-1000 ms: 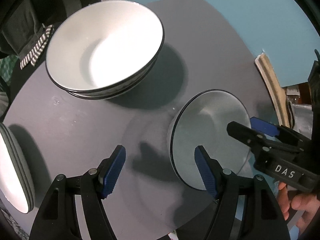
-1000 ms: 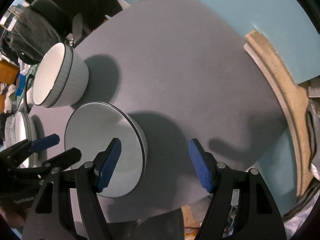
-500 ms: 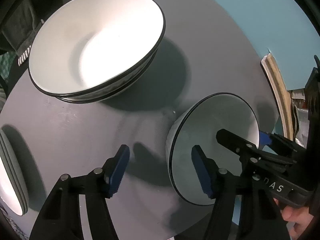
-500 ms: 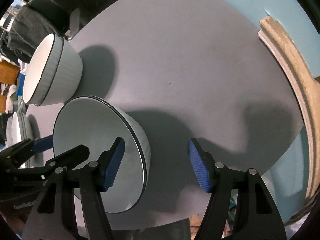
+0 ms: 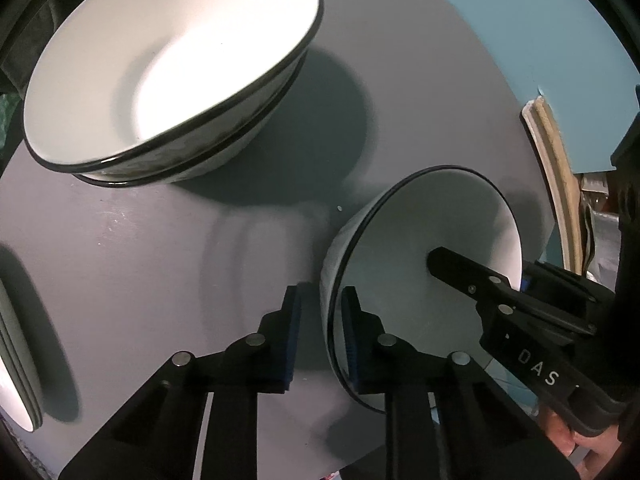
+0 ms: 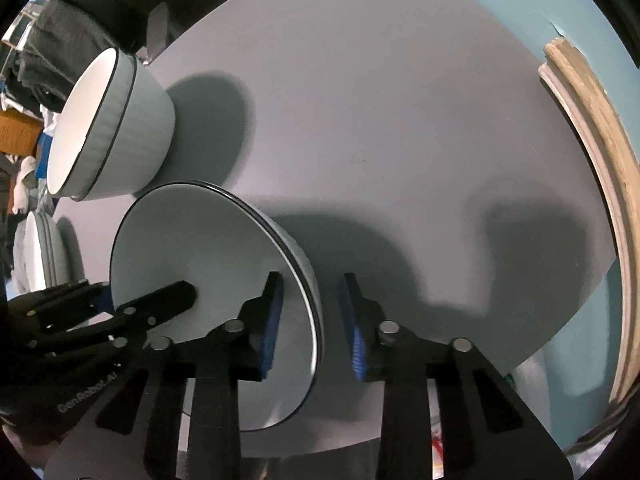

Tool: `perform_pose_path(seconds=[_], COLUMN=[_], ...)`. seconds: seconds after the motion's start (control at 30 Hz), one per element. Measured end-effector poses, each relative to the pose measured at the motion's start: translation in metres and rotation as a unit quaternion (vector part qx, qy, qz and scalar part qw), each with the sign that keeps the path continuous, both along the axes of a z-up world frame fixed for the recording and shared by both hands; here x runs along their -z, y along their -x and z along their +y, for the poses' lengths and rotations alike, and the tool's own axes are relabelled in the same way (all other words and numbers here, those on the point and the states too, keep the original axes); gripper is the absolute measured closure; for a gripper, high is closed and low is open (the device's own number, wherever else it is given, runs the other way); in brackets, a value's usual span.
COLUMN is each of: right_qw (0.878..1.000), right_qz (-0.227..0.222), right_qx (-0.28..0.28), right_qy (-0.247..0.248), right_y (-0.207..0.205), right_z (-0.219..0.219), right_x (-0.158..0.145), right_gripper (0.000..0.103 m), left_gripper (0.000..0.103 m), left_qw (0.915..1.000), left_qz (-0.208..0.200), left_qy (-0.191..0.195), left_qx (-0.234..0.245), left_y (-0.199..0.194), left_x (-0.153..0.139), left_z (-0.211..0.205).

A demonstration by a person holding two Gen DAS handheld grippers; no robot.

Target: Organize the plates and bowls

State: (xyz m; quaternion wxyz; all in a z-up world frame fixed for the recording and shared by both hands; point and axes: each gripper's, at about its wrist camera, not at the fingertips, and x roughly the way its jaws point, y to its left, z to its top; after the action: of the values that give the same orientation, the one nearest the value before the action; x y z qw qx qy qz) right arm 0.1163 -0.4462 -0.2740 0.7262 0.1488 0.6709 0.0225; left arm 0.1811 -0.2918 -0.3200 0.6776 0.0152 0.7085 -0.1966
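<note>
A round grey table top (image 5: 400, 92) carries the crockery. A small white ceramic bowl with a thin black rim (image 5: 432, 248) sits near the table's front edge, between the two grippers.

Left gripper (image 5: 320, 332): its black jaws with blue ribbed pads straddle the small bowl's left rim, one pad outside the wall, one inside. The jaws are closing and stand narrow. A slim gap shows between the outer pad and the wall, so firm contact cannot be confirmed.

Right gripper (image 6: 314, 320): it straddles the opposite rim of the same bowl (image 6: 208, 264), inner pad over the white interior, outer pad beyond the ribbed wall. These jaws are also closing. A clear gap separates the outer pad from the wall, so no grip is evident.

Two larger white black-rimmed bowls, nested as one stack (image 5: 168, 68), stand at the far left of the table, well apart from the small bowl. In the right wrist view the stack (image 6: 108, 124) sits just behind the small bowl.

A stack of white plates with dark rims (image 5: 16, 364) lies at the table's left edge, partly cut off by the frame.

A pale wooden curved moulding (image 6: 592, 152) runs along the teal wall (image 5: 460, 8) beyond the table.
</note>
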Motion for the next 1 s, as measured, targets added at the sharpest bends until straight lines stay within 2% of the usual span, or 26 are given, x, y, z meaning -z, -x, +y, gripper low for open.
perform_pose_path(seconds=[0.07,0.53,0.7,0.73,1.0], right_qw=[1.0,1.0,1.0,1.0,1.0], right_qz=[0.001,0.01,0.018,0.018,0.012], right_qx=[-0.002,0.002,0.011,0.011,0.006], right_qy=[0.0,0.012,0.012,0.012,0.013], right_y=[-0.001,0.005,-0.001,-0.005,-0.022], right_z=[0.003,0.007,0.023,0.022,0.026], right_x=[-0.001,-0.008,-0.013,-0.014,-0.033], right_gripper=[0.087,0.097,0.097,0.097,0.097], left_gripper=[0.089,0.094,0.095,0.095,0.095], left_qw=[1.0,0.9997,0.9997,0.9997,0.9997], left_qz=[0.001,-0.001,0.001,0.001,-0.005], left_qy=[0.003,-0.023,-0.024,-0.024,-0.011], left_qx=[0.003,0.002,-0.004,-0.005,-0.021], left_y=[0.001,0.003,-0.001,-0.006,-0.009], left_x=[0.0,-0.002,-0.006,-0.003,-0.028], left_z=[-0.002,-0.008,0.0,-0.01,0.004])
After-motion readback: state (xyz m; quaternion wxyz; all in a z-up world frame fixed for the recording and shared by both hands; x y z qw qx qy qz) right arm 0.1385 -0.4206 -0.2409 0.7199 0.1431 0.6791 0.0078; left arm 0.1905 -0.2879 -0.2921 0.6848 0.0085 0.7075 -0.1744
